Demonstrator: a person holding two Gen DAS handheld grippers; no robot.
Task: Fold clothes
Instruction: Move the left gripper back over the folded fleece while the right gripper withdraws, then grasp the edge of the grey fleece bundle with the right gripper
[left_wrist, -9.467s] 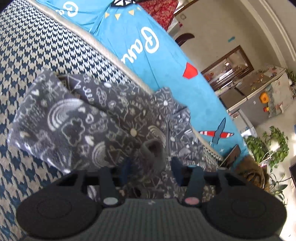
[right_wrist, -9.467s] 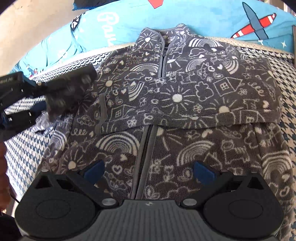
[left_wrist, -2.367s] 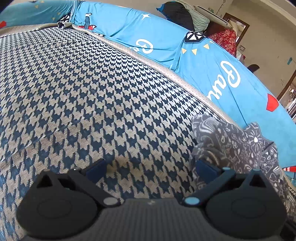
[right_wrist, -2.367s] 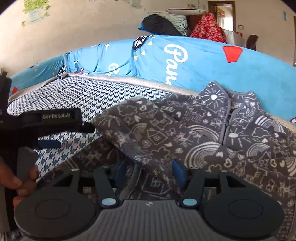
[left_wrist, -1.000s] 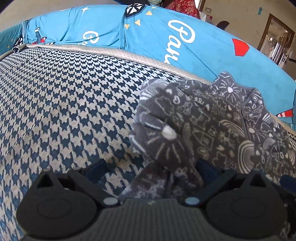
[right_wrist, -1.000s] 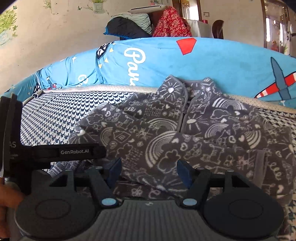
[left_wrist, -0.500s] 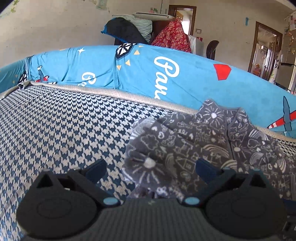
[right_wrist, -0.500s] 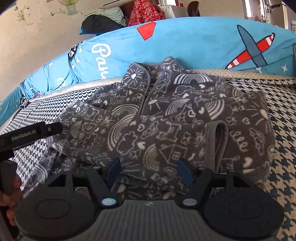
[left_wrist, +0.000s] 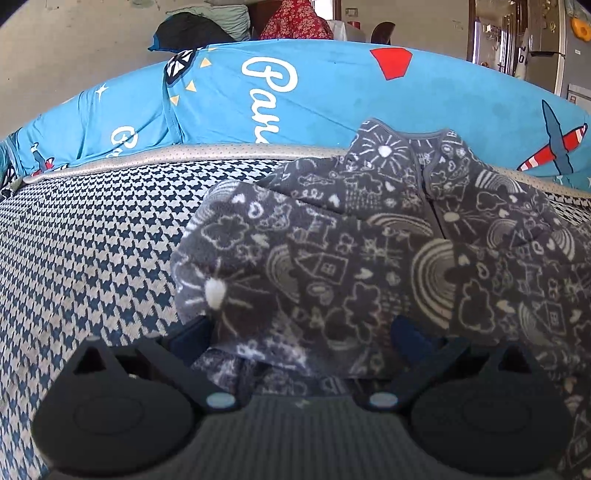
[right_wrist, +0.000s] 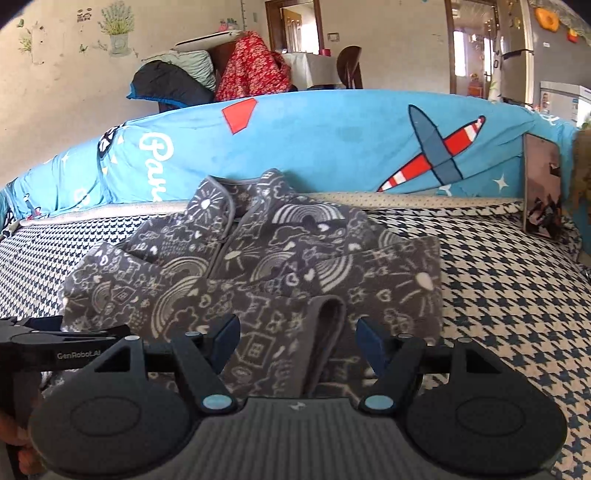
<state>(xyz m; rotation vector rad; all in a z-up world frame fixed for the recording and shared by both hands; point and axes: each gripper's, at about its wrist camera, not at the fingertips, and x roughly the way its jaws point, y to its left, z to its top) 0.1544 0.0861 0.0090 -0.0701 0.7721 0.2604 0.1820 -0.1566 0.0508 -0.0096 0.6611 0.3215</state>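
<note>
I am spreading both claws around the jacket, sleeves crossed, readying its hem for folding toward the collar.

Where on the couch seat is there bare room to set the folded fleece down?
Two bare houndstooth patches flank the grey fleece jacket: one on its left, running to the blue backrest cover, and one on its right, short of the phone propped against the backrest. The middle is crowded: both claws sit at the jacket.
</note>
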